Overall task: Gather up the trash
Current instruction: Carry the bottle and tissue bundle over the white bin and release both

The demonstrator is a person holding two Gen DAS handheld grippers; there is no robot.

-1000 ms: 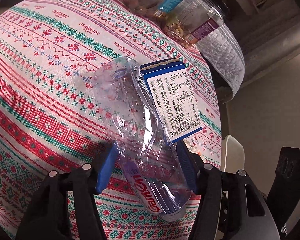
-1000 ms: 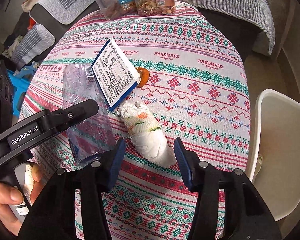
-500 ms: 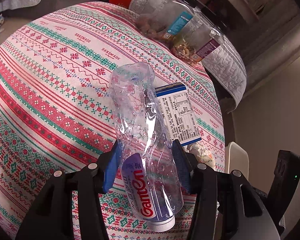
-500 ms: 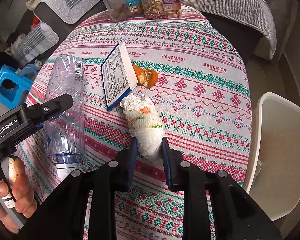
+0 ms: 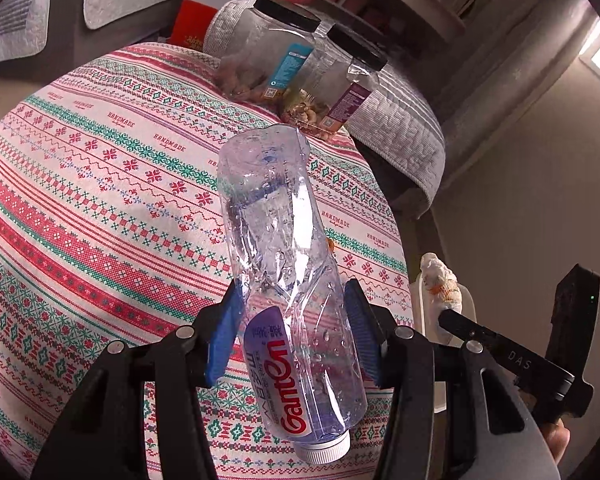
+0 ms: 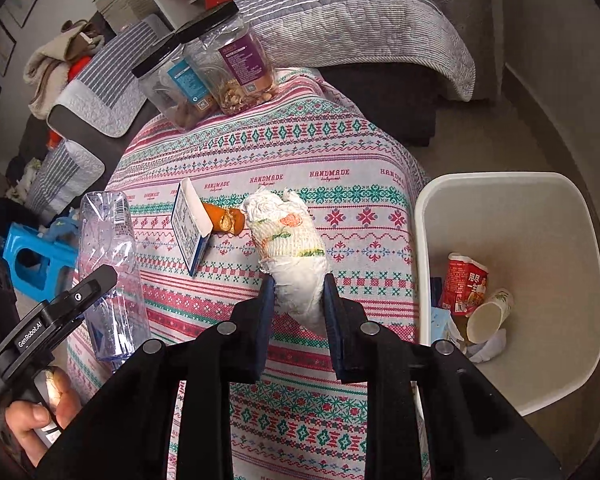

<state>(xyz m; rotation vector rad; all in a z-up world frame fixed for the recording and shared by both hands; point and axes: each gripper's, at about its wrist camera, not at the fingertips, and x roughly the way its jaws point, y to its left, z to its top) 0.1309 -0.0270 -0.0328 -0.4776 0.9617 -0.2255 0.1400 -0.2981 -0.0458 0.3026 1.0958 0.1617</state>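
Left gripper (image 5: 296,332) clamps crushed bottle (image 5: 288,280), raised over table; right gripper (image 6: 298,312) pinches tissue wad (image 6: 292,248) beside bin (image 6: 428,216).

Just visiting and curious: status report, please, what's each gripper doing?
Left gripper shut on plastic bottle. Right gripper shut on paper wad. Bin beside table, nothing blocking.

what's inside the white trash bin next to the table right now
Inside the white bin: a red snack cup, a tipped paper cup, crumpled tissue and a blue-and-white packet. The table edge and the right hand-held gripper hide its near corner.
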